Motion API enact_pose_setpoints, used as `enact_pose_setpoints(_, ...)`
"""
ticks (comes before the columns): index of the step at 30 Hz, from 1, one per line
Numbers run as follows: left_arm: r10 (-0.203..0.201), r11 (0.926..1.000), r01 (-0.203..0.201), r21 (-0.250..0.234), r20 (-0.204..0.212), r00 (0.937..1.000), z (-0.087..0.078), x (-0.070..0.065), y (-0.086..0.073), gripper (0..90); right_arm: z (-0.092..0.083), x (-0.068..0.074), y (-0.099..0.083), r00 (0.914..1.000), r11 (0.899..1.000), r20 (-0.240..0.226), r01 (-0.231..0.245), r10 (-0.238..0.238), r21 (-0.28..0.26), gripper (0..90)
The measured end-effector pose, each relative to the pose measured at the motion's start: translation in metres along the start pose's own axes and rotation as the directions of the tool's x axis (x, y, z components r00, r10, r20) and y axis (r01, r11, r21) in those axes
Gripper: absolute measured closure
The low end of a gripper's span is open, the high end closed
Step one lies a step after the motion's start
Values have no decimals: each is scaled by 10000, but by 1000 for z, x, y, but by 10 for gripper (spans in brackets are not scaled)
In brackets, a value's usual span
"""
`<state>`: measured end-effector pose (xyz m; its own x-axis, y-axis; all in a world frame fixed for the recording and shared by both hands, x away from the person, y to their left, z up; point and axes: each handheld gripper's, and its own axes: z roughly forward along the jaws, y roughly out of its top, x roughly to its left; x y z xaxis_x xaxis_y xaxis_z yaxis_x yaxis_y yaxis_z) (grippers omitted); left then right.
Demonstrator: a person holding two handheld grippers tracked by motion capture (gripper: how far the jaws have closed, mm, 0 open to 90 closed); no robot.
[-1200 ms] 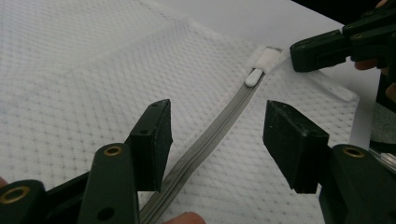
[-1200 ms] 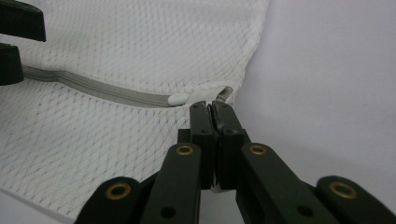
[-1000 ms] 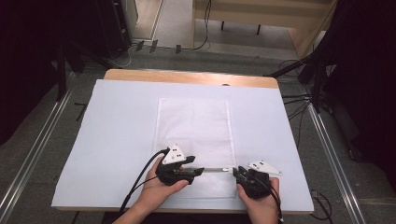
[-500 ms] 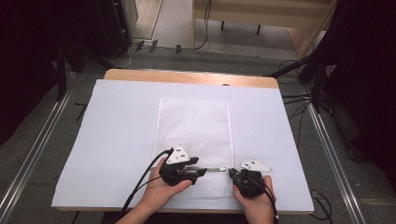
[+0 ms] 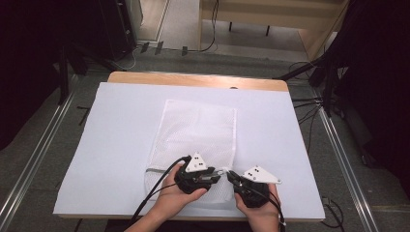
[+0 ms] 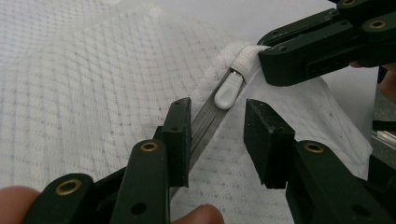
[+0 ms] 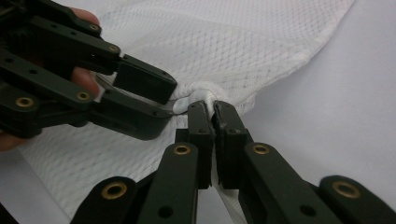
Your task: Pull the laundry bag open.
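A white mesh bag (image 5: 198,128) lies flat on the white table cover (image 5: 116,145), its zipper edge toward me. In the left gripper view, my left gripper (image 6: 217,114) stands open, its jaws on either side of the grey zipper track (image 6: 203,123), just short of the white zipper pull (image 6: 229,91). My right gripper (image 7: 212,109) is shut on the bunched fabric at the bag's zipper end (image 7: 205,93), lifting it a little. In the high view the left gripper (image 5: 215,175) and right gripper (image 5: 231,175) nearly touch at the bag's near right corner.
The table's wooden far edge (image 5: 193,79) shows beyond the cover. Black cables (image 5: 154,193) trail from the grippers over the near edge. Metal rails (image 5: 38,145) and floor cables (image 5: 309,101) flank the table. Bare cover lies on both sides of the bag.
The right gripper has moved left toward the left gripper, and the stretch of zipper seen between them has shrunk. The left hand shifted slightly right.
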<state>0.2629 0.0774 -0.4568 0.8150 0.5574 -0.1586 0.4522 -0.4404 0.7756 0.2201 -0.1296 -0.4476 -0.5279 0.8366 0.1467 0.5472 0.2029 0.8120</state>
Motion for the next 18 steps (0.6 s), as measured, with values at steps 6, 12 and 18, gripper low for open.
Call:
enact_pose_setpoints(6, 150, 9999, -150, 59, 59, 9999, 3, -2, 4, 686, -1, 2, 2, 9994, 9999, -331, 54, -58, -135, 877)
enact_pose_setpoints(12, 387, 9992, -389, 126, 197, 9991, 2, -3, 8, 806, -3, 1, 4, 9992, 9997, -405, -15, 4, -257, 877)
enact_pose_setpoints(18, 313, 9994, -320, 120, 514, 9982, -1, 0, 9, 824, -3, 3, 5, 9995, 9993, -28, 324, -324, -190, 878)
